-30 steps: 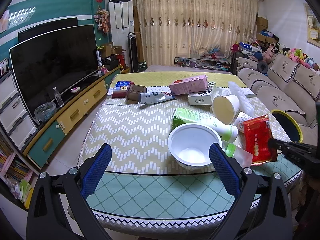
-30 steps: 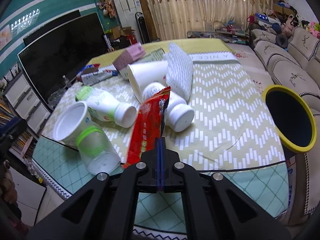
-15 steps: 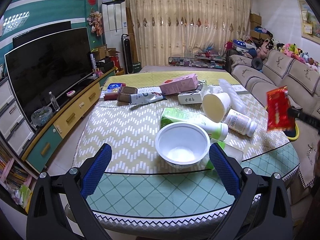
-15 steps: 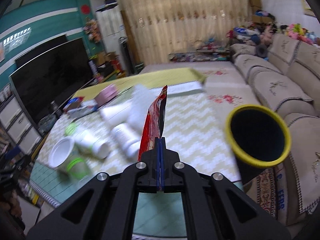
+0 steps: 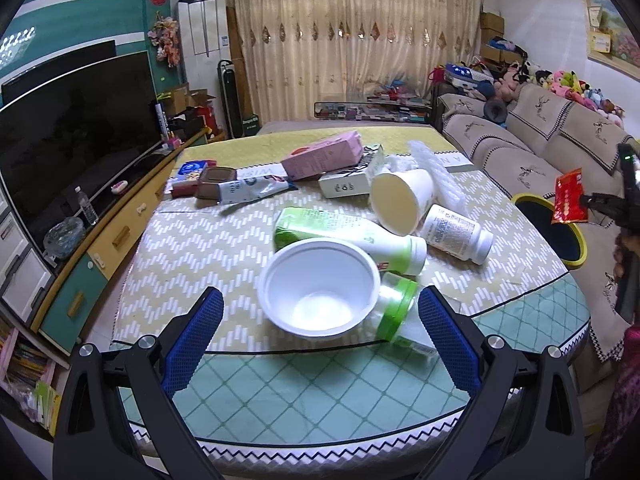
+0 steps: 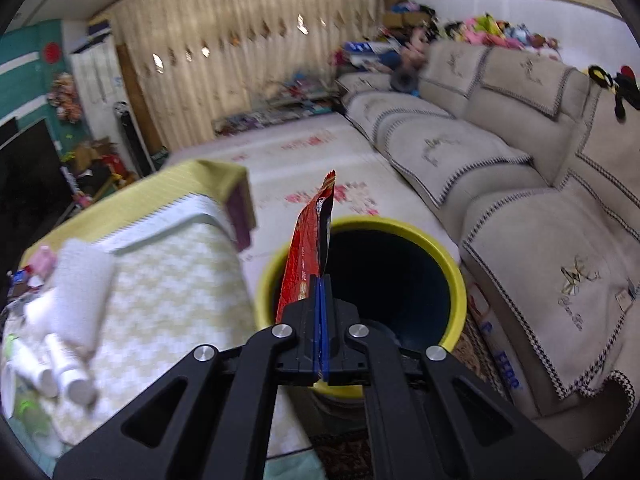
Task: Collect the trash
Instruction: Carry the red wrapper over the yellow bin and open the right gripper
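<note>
My right gripper (image 6: 321, 280) is shut on a red snack wrapper (image 6: 310, 248) and holds it upright over the near rim of a yellow-rimmed bin (image 6: 452, 264). In the left wrist view the wrapper (image 5: 568, 200) hangs above the bin (image 5: 576, 248) at the table's right side. My left gripper (image 5: 320, 328) is open and empty, its blue pads either side of a white bowl (image 5: 320, 288) near the table's front edge. Behind the bowl lie a green-and-white bottle (image 5: 352, 236), a white pill bottle (image 5: 456, 232), a paper cup (image 5: 400, 200) and a clear green-banded cup (image 5: 394, 312).
A pink carton (image 5: 324, 156), a small white box (image 5: 348, 186) and snack packets (image 5: 240, 188) lie at the table's far side. A sofa (image 6: 520, 184) stands right of the bin. A TV (image 5: 68, 128) on a cabinet stands left.
My right gripper has lifted the red wrapper off the table and swung it right, to above the bin. My left gripper has moved closer to the white bowl.
</note>
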`<state>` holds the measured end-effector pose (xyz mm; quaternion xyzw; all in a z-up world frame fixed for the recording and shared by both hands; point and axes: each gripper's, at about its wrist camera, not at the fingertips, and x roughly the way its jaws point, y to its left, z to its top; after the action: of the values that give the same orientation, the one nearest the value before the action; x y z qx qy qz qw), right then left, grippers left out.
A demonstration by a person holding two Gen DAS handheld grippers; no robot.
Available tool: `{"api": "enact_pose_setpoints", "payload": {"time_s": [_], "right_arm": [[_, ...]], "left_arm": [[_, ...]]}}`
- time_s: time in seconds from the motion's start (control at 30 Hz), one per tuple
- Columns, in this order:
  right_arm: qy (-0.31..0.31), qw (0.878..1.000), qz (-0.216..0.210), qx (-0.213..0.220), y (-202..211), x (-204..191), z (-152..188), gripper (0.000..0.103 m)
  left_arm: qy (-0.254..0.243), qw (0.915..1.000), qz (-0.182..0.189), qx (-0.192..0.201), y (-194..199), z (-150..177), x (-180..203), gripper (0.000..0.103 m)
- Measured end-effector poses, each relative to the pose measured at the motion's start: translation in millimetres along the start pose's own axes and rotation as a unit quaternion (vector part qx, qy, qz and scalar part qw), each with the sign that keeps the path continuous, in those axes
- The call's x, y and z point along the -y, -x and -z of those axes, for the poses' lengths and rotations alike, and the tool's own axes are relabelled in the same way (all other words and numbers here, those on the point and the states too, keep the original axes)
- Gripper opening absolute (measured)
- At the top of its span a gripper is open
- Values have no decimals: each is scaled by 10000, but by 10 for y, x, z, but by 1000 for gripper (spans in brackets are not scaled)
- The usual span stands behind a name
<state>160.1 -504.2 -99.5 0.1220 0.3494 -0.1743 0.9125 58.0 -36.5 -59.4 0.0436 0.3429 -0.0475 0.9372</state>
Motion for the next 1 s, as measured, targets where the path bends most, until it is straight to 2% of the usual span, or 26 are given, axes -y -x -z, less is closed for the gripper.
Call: {"api": "enact_pose_setpoints", "payload": {"time_s": [0.27, 0.4, 0.67, 0.83, 0.9, 1.0], "right_arm": [[-122, 9982, 347, -476, -578, 221, 47, 1], [-132, 9971, 446, -596, -739, 273, 35, 2], [-109, 9976, 416, -541, -696, 261, 51, 6], [-65, 9986, 238, -468, -557, 188, 70, 18], [-17, 9990, 174, -421, -491, 145, 86, 18], [68, 9993, 83, -372, -405, 51, 108, 18]], "left_arm": [[-58, 9998, 121, -115, -143, -62, 107, 96], [-69, 9996, 214, -186, -231, -86, 155, 96], [-125, 9988, 373, -281, -326, -102, 217, 96], [-146, 9982, 478, -332, -359, -89, 234, 96], [-180, 9977, 532, -389, -394, -90, 244, 94], [-216, 9973, 498, -492, -468, -94, 249, 82]]}}
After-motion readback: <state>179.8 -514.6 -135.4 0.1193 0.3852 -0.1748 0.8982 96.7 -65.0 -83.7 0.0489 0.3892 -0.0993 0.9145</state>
